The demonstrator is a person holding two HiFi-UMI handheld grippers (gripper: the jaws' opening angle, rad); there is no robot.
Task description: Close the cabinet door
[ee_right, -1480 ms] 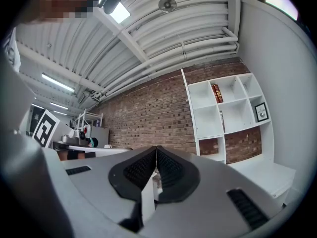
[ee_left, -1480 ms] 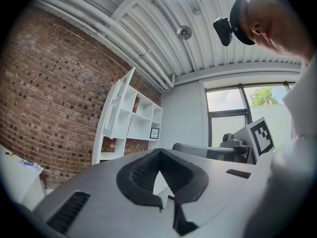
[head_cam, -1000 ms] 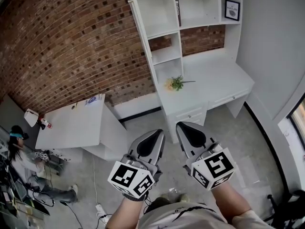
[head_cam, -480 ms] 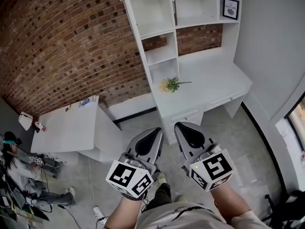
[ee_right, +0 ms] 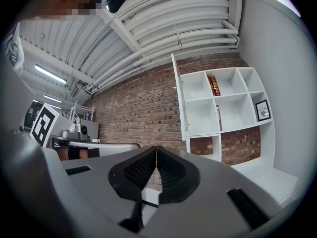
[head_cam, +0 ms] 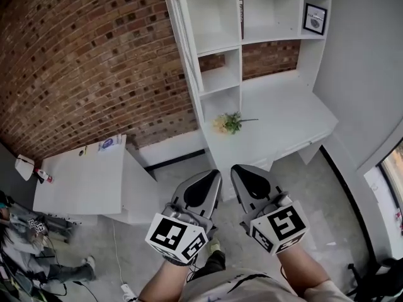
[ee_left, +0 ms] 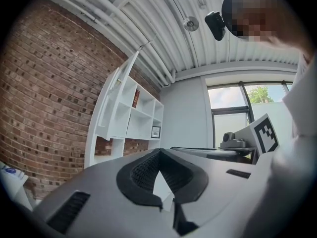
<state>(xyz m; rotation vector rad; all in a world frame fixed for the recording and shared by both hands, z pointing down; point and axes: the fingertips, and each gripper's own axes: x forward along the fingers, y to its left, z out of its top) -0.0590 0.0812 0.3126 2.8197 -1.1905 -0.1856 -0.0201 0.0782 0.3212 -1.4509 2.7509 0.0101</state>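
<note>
A tall white shelf cabinet [head_cam: 264, 17] stands against the brick wall above a white desk [head_cam: 283, 112]. Its narrow door [head_cam: 182, 36] stands swung open at the cabinet's left edge and shows edge-on. The same door [ee_right: 178, 98] appears left of the open shelves in the right gripper view, and slanting as the door [ee_left: 116, 93] in the left gripper view. My left gripper [head_cam: 211, 176] and right gripper [head_cam: 241, 170] are held side by side, level, pointing at the cabinet from some way off. Both are shut and hold nothing.
A small bunch of flowers [head_cam: 228, 123] lies on the desk's left end. A framed picture [head_cam: 315, 19] and books [head_cam: 240, 8] sit on the shelves. A low white table [head_cam: 82, 175] stands left; a person [head_cam: 25, 231] sits beyond it. A window is at right.
Both grippers have moved together across the floor towards the cabinet and desk, which now sit a little nearer in the head view. The jaws stayed shut.
</note>
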